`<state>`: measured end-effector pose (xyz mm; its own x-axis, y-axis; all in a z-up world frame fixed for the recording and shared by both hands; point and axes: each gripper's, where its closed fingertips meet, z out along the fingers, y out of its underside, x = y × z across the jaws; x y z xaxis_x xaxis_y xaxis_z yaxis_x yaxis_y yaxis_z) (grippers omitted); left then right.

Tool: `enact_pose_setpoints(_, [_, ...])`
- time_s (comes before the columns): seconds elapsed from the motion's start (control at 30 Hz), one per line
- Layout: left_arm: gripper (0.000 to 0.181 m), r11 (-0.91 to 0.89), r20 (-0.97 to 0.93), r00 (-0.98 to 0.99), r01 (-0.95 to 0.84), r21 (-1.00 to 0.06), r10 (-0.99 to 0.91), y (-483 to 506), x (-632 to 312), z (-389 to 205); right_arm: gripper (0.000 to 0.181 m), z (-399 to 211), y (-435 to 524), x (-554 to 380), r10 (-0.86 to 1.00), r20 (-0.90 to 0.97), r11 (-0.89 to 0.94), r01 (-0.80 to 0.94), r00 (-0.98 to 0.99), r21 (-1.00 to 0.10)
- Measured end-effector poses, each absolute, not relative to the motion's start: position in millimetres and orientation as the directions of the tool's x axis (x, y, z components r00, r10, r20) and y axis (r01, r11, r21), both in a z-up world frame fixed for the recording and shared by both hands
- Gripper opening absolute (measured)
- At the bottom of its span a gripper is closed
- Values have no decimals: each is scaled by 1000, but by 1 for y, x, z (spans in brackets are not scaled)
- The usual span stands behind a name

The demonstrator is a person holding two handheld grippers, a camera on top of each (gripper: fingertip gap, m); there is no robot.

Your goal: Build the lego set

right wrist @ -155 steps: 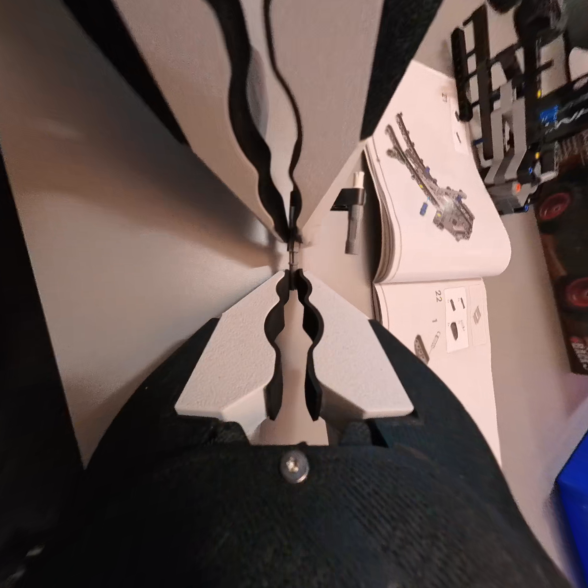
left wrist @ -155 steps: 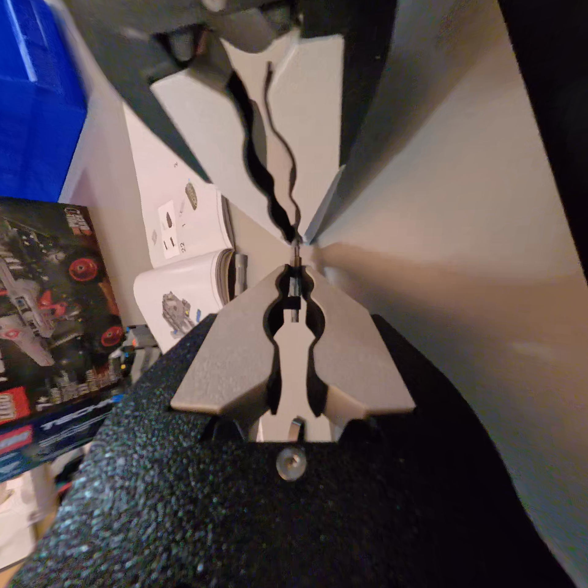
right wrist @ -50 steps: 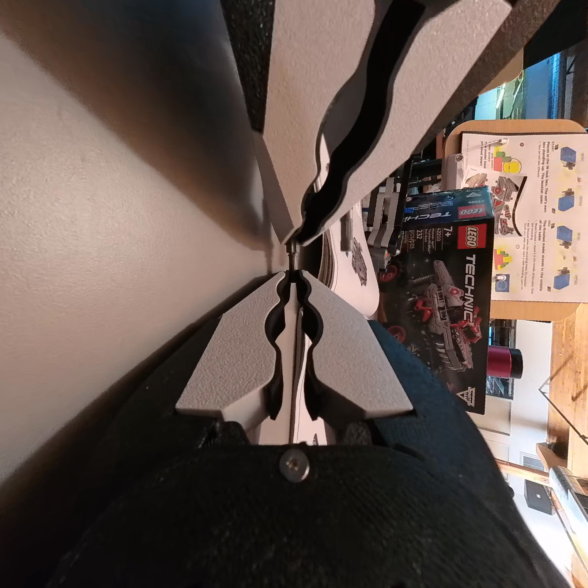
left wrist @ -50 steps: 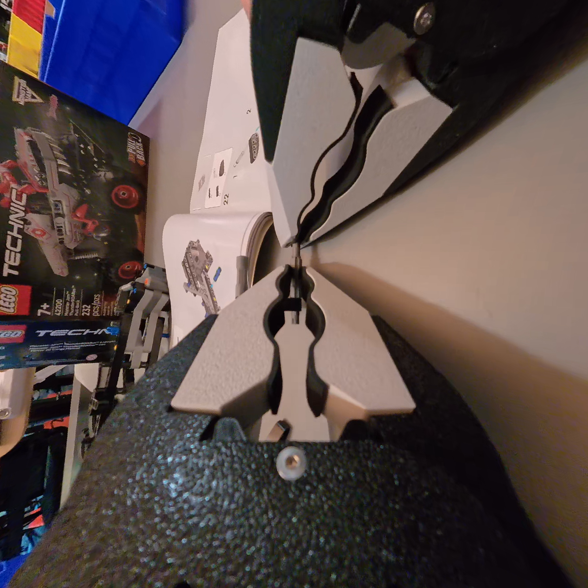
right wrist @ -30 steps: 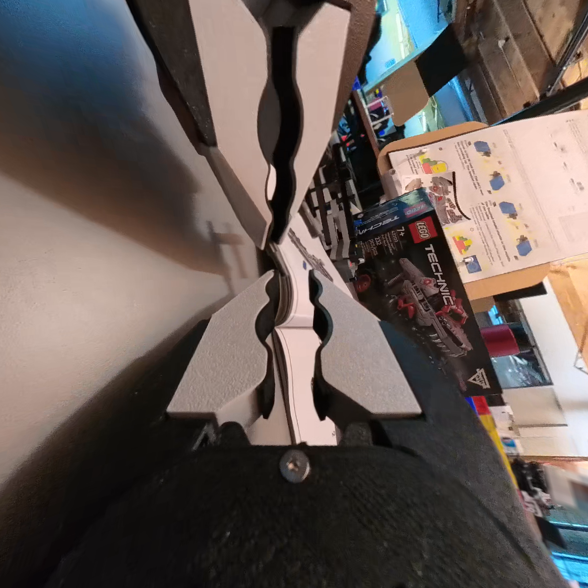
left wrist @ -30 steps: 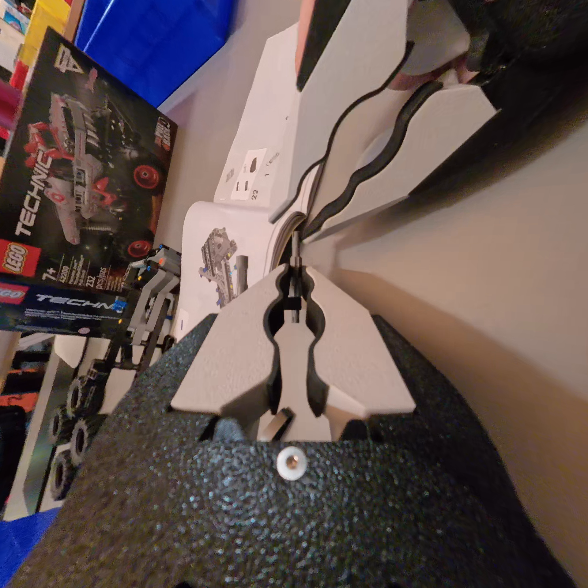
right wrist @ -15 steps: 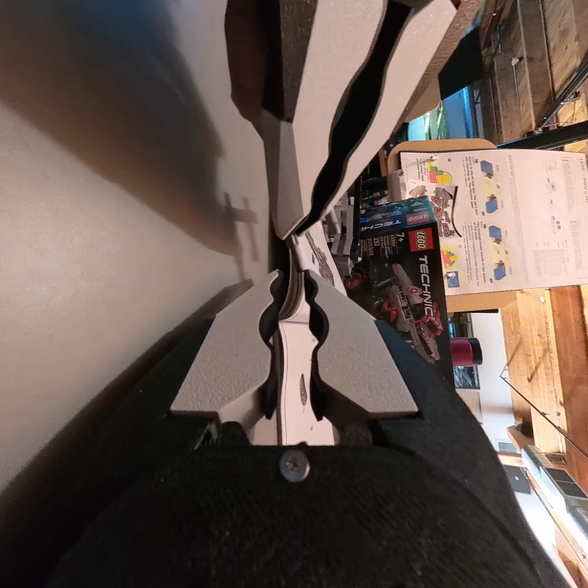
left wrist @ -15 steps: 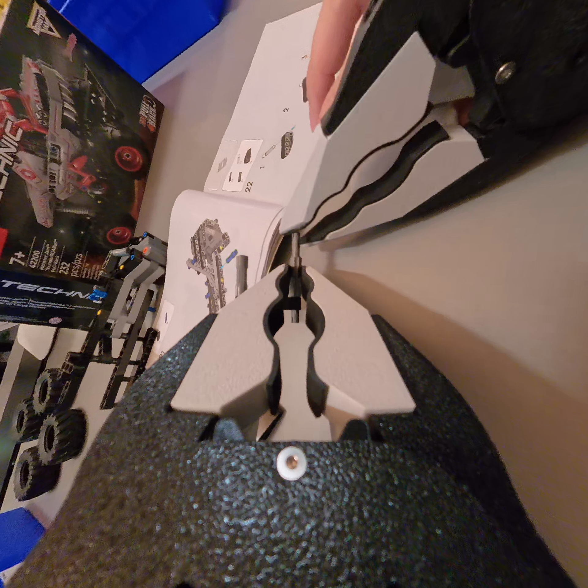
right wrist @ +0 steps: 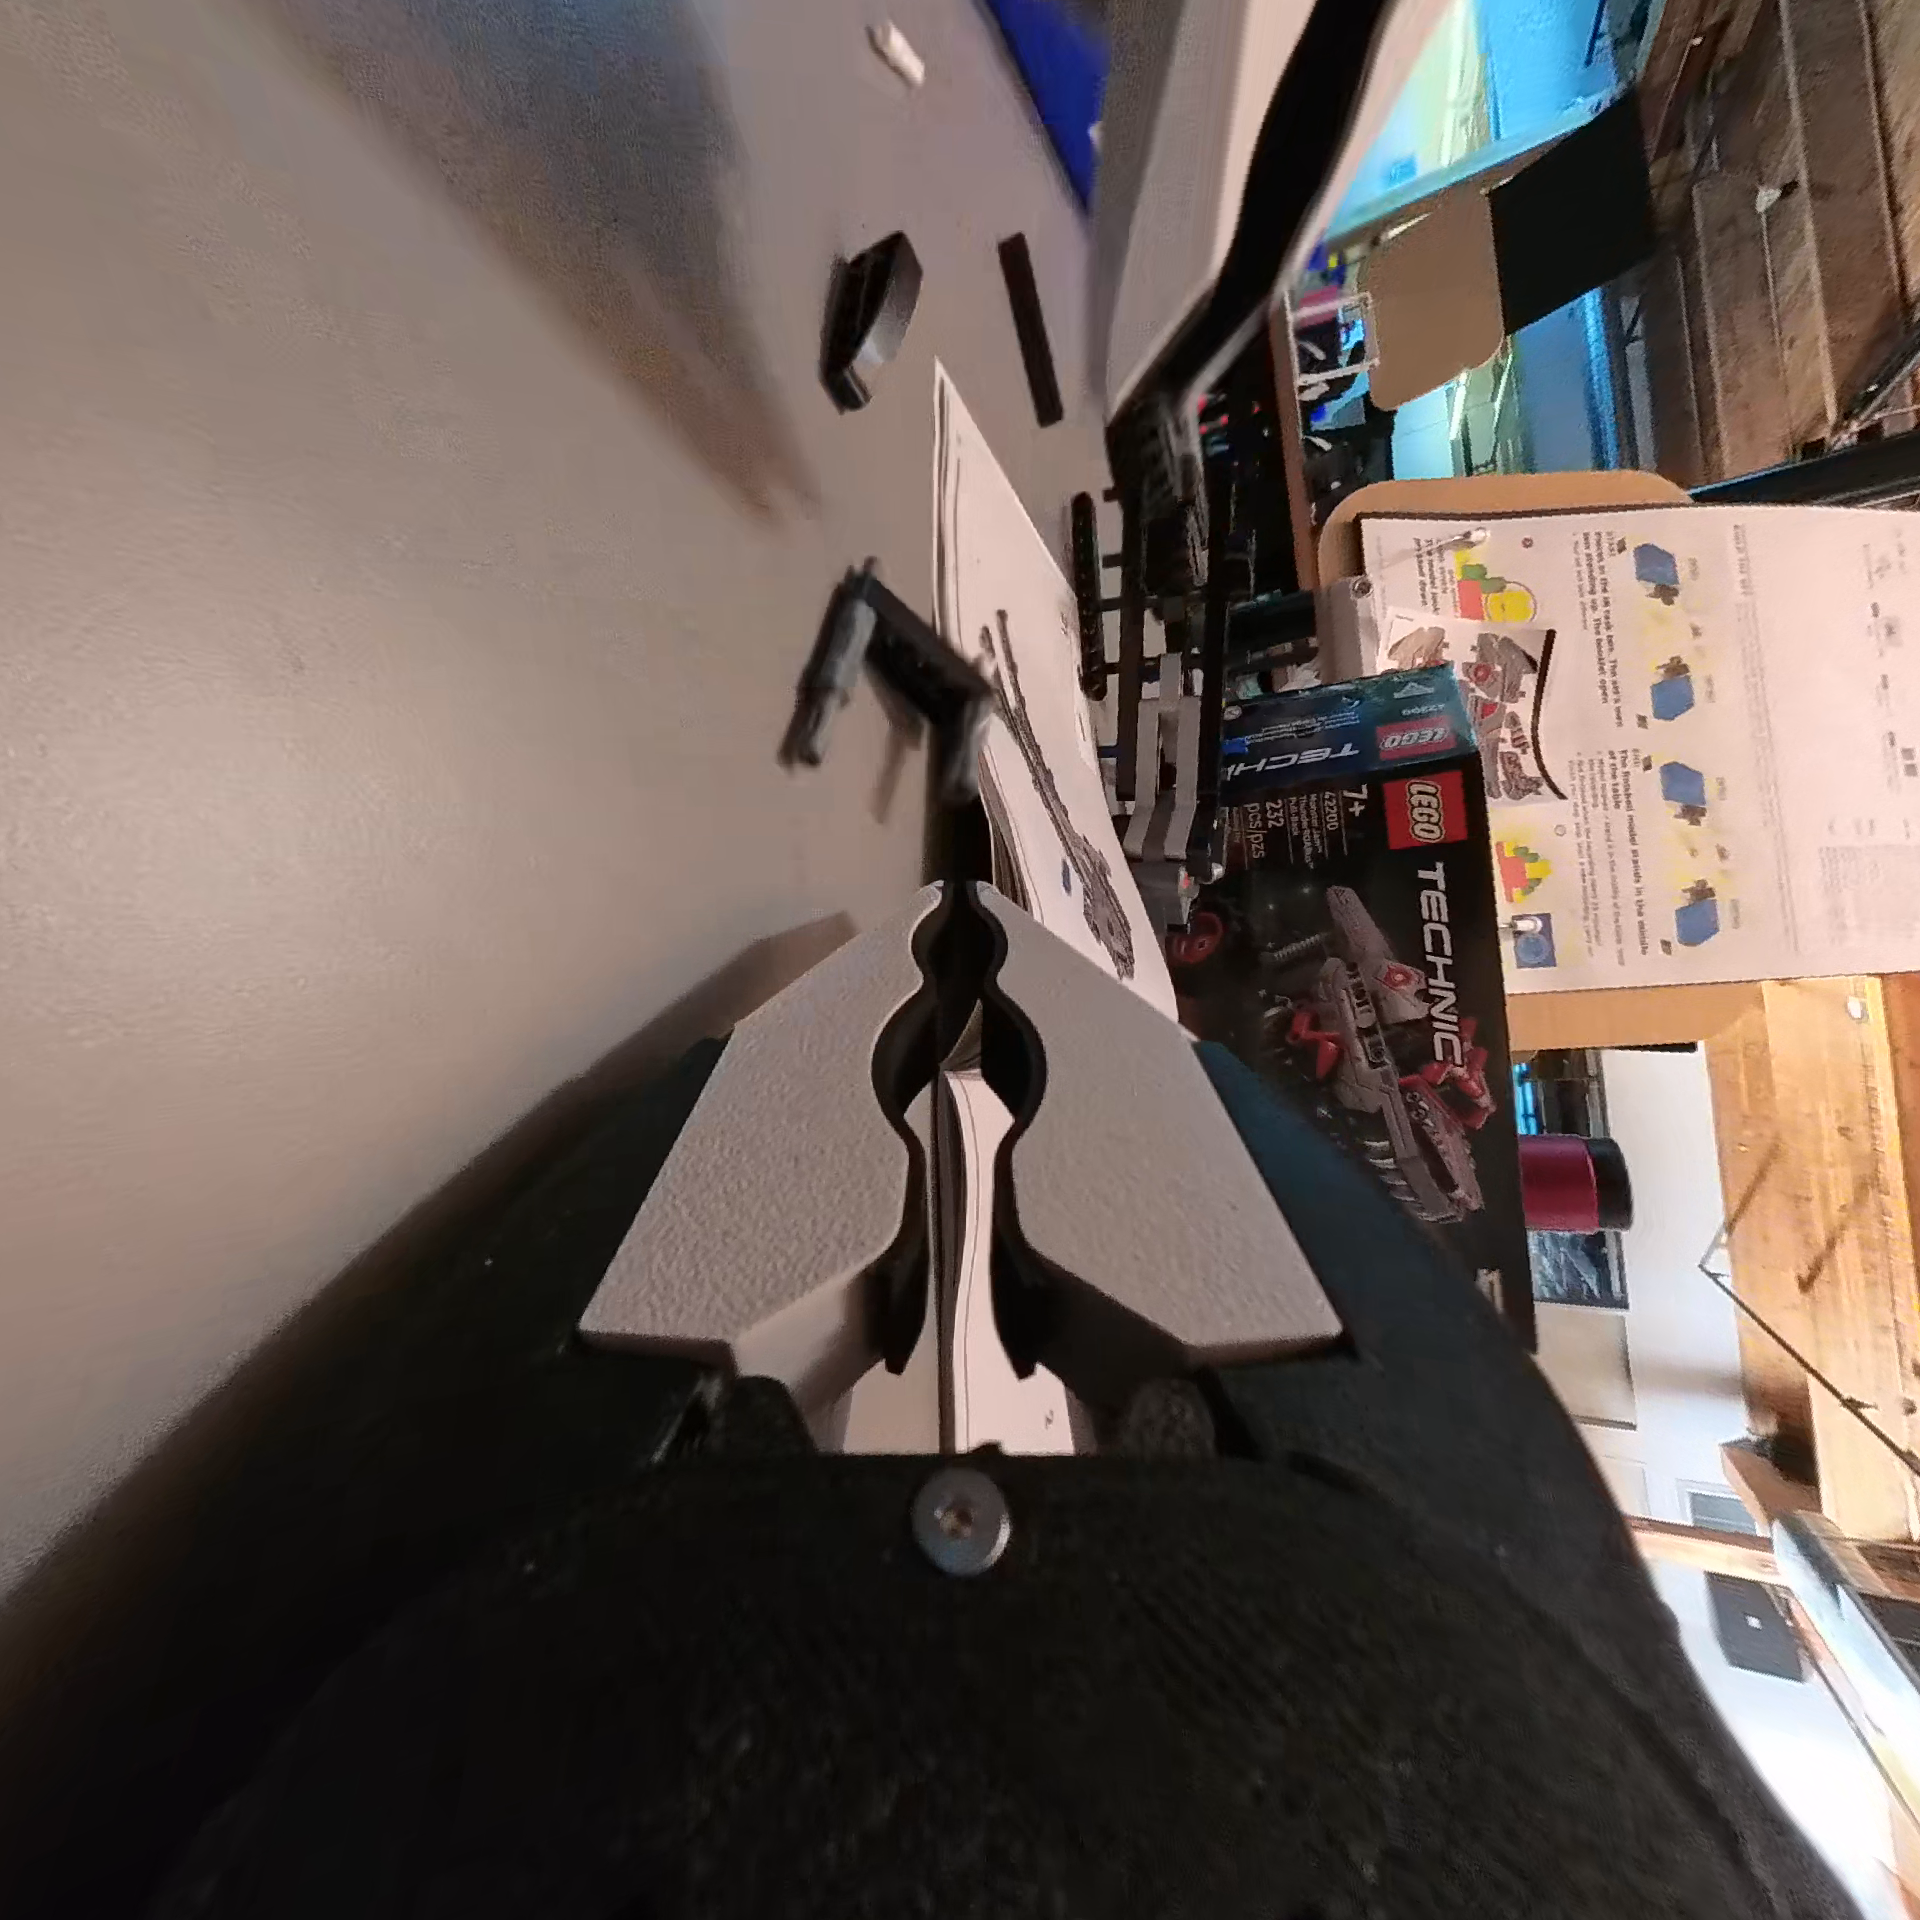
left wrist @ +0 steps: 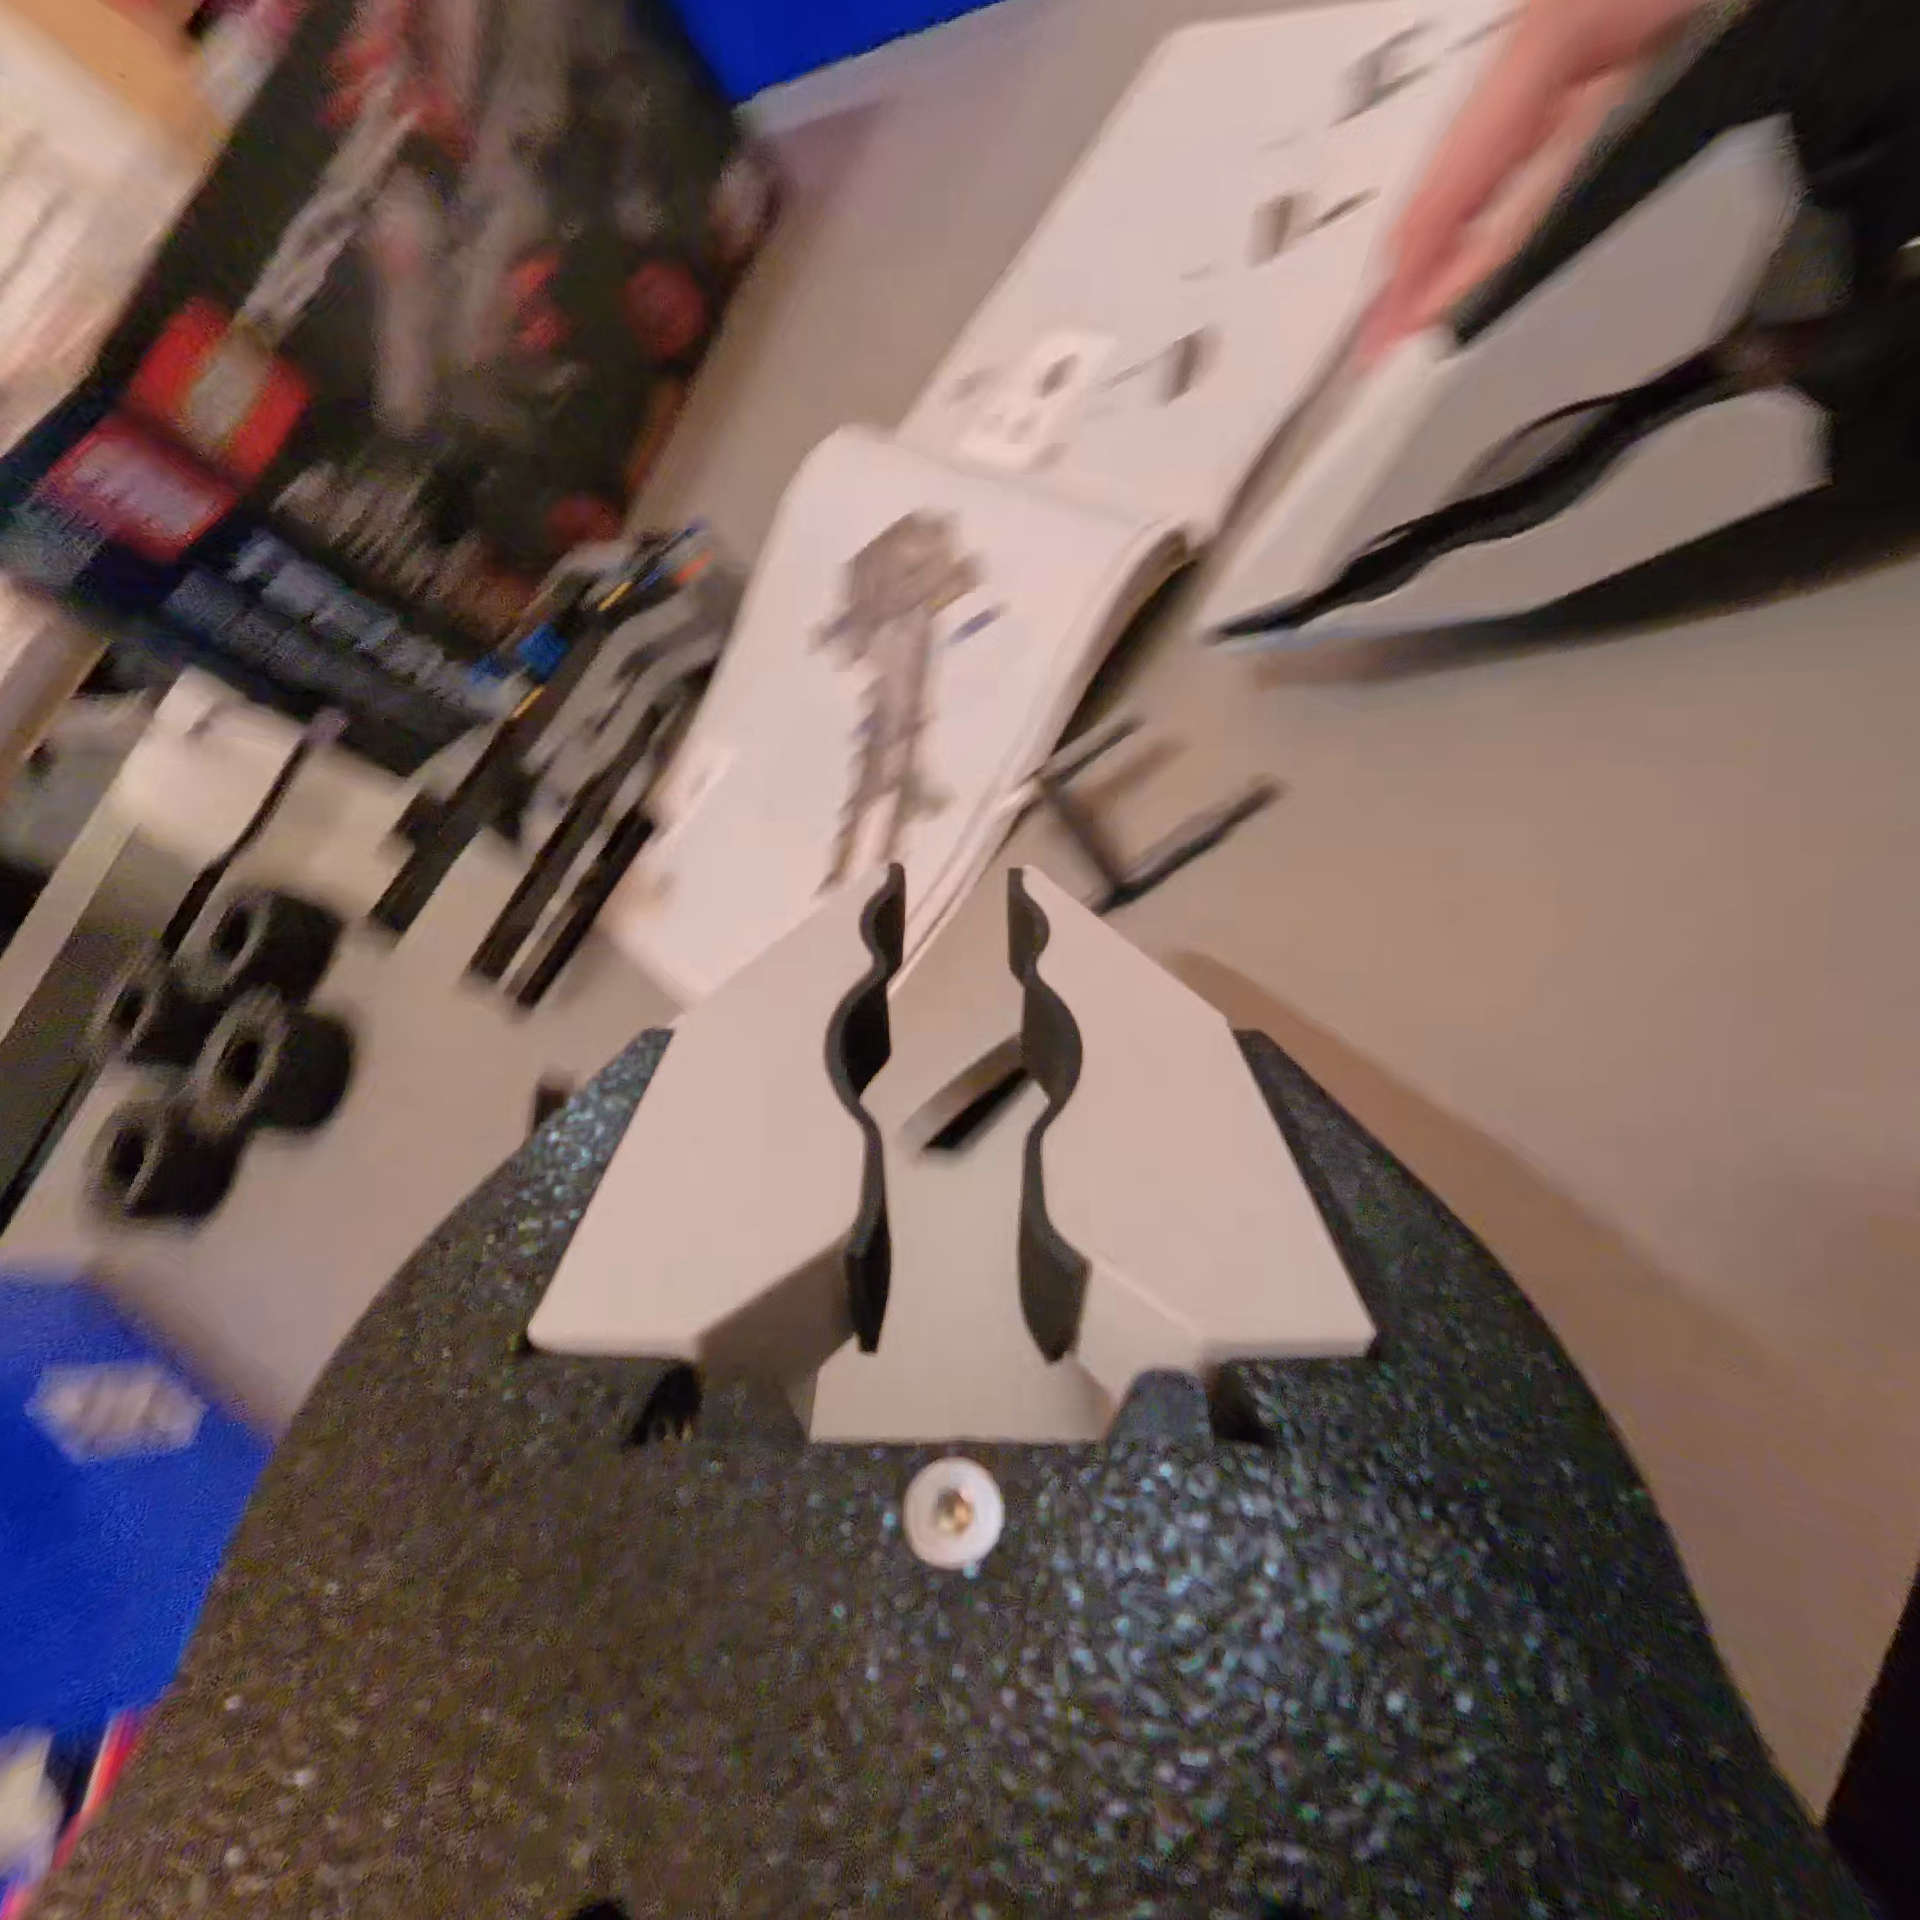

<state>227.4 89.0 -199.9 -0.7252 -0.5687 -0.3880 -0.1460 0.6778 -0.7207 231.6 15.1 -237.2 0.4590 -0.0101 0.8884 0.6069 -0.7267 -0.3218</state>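
Note:
My left gripper [left wrist: 958, 894] is open and empty, low over the table, and its view is blurred by motion. A flat black piece [left wrist: 966, 1101] lies on the table under its fingers. A black angled Lego piece with a grey pin [left wrist: 1143, 821] lies beside the open instruction booklet [left wrist: 935, 675]; it also shows in the right wrist view [right wrist: 883, 675]. My right gripper [right wrist: 958, 891] has its tips together and nothing shows between them. It also shows in the left wrist view [left wrist: 1507, 540] at the upper right, with a hand [left wrist: 1507, 187] behind it.
The part-built grey and black chassis [right wrist: 1164, 727] stands past the booklet [right wrist: 1039, 831], before the Lego box [right wrist: 1371, 987]. Black tyres [left wrist: 229, 1060] lie at the left, a blue bin [left wrist: 104, 1455] nearer. A black panel [right wrist: 873, 312] and a beam [right wrist: 1029, 327] lie farther along the table.
My left gripper has opened, no longer holds the thin grey pin, and has swung away from the right gripper. The right gripper's jaws have closed.

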Motion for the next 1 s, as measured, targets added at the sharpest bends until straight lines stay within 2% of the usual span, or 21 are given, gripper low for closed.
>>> enact_pose_setpoints(0.03, [17,657,-380,-672,-213,-724,-636,116,232,-197,0,-239,16,231,-3,889,-728,609,458,-316])
enact_pose_setpoints(0.13, [22,563,-302,-537,-427,-708,-787,190,239,-206,0,-244,14,232,17,881,-737,601,473,-309])
enact_pose_setpoints(0.23, [29,440,-141,-478,-602,-666,-867,222,235,-232,0,-239,9,236,-29,866,-732,580,499,-358])
enact_pose_setpoints(0.43, [27,330,-38,-393,-711,-620,-919,229,236,-258,0,-239,-11,249,-64,859,-770,523,508,-366])
enact_pose_setpoints(0.53, [3,318,-14,-401,-706,-633,-916,219,240,-260,0,-232,-20,257,-159,835,-764,469,527,-442])
enact_pose_setpoints(0.67, [2,362,-70,-412,-691,-626,-908,218,243,-260,0,-220,-19,258,-249,810,-723,455,531,-520])
enact_pose_setpoints(0.87, [3,427,-148,-472,-563,-708,-869,188,244,-234,1,-210,1,240,-195,871,-684,574,451,-450])
enact_pose_setpoints(1.0, [3,536,-225,-607,-397,-745,-762,140,239,-210,2,-213,8,237,-187,863,-672,579,470,-461])
